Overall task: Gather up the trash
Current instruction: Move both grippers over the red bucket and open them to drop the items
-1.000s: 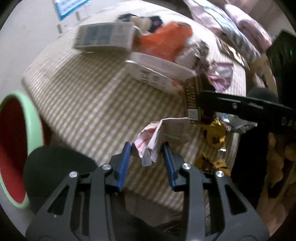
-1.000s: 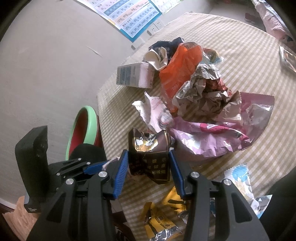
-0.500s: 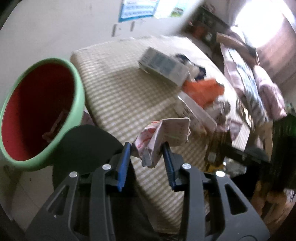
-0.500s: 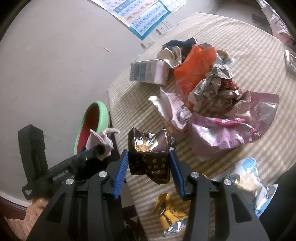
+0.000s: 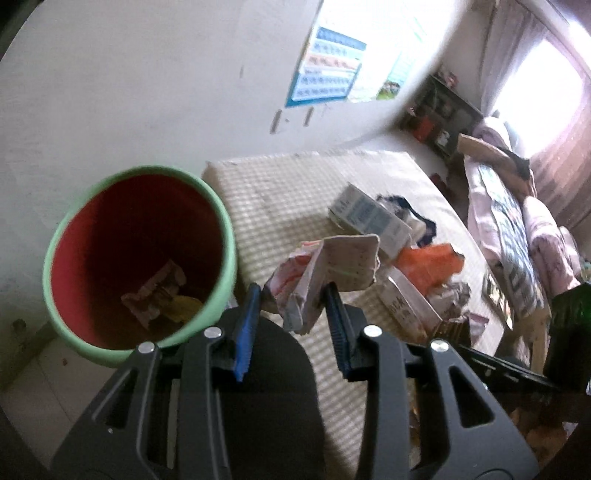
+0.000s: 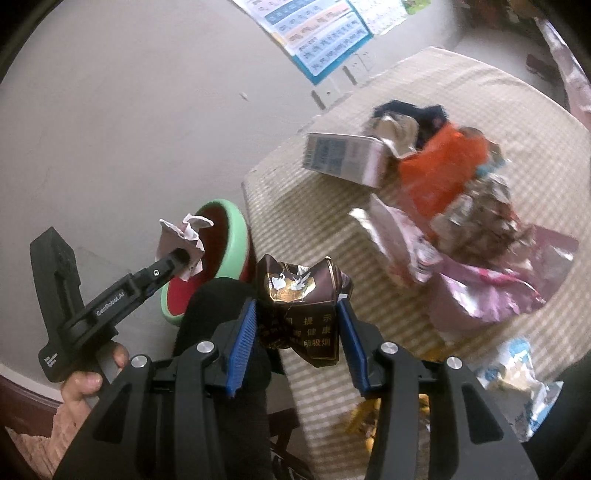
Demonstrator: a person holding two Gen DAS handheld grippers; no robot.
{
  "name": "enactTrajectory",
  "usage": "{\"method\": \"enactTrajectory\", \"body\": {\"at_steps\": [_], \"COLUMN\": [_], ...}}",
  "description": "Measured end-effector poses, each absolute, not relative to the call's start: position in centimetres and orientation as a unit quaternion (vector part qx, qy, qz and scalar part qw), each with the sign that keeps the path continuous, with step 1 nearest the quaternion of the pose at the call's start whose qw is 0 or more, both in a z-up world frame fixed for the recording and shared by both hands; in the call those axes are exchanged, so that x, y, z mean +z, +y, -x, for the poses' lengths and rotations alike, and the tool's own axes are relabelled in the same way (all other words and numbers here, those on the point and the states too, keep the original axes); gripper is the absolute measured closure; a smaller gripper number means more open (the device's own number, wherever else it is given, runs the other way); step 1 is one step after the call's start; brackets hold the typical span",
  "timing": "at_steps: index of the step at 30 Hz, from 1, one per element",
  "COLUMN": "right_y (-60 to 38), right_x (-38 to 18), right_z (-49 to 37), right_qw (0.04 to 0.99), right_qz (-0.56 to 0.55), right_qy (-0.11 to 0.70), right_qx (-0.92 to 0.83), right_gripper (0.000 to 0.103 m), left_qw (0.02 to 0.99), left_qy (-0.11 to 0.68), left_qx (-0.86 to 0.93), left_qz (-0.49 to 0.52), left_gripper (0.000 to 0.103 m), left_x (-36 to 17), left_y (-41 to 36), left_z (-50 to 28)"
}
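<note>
My left gripper (image 5: 293, 295) is shut on a crumpled white and pink paper wrapper (image 5: 332, 273) and holds it in the air just right of the green bin (image 5: 218, 218) with a red inside. From the right wrist view the left gripper (image 6: 184, 258) and its wrapper (image 6: 184, 232) hang over the bin's rim (image 6: 240, 236). My right gripper (image 6: 295, 314) is shut on a crushed brown cigarette pack (image 6: 303, 306) above the table edge. More trash lies on the checked table (image 6: 295, 192): a blue and white carton (image 6: 343, 155), an orange bag (image 6: 439, 173), pink foil wrappers (image 6: 498, 280).
The bin holds some wrappers (image 5: 159, 295) at its bottom. A black round stool (image 6: 221, 306) stands between bin and table. A wall with a poster (image 6: 317, 33) is behind. Yellow wrappers (image 6: 365, 417) and a blue and white packet (image 6: 517, 376) lie near the table's front edge.
My left gripper has swung left from the table toward the bin, carrying the paper wrapper. My right gripper has risen a little with the cigarette pack still in it.
</note>
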State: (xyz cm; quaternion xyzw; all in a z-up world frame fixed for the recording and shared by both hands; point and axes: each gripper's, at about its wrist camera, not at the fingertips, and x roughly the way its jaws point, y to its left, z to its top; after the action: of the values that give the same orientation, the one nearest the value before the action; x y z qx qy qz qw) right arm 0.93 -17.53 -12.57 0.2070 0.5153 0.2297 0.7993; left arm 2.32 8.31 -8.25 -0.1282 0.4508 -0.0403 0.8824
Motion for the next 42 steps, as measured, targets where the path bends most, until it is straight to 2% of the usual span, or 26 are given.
{"method": "enactTrajectory", "body": {"at_steps": [31,42], "right_y": [-4.3,-0.1], "right_x": [-12.0,-12.9], "right_z": [-6.0,-7.6], "right_qw": [0.783,0.785], "right_qz": [-0.143,-0.107], "right_qy": [0.532,0.535], "right_qx": [0.289,0.295], "right_gripper": [0.059,0.059], "left_qw": [0.881,0.876], "left_qy": [0.410,0.417], "left_qx": [0.116,0.138], "left_qz": [0.203,0.199], "left_gripper": [0.068,0.068], "left_x": [-9.6,-10.8], "left_y": [22.3,24.4], "left_z": [0.2,0.3]}}
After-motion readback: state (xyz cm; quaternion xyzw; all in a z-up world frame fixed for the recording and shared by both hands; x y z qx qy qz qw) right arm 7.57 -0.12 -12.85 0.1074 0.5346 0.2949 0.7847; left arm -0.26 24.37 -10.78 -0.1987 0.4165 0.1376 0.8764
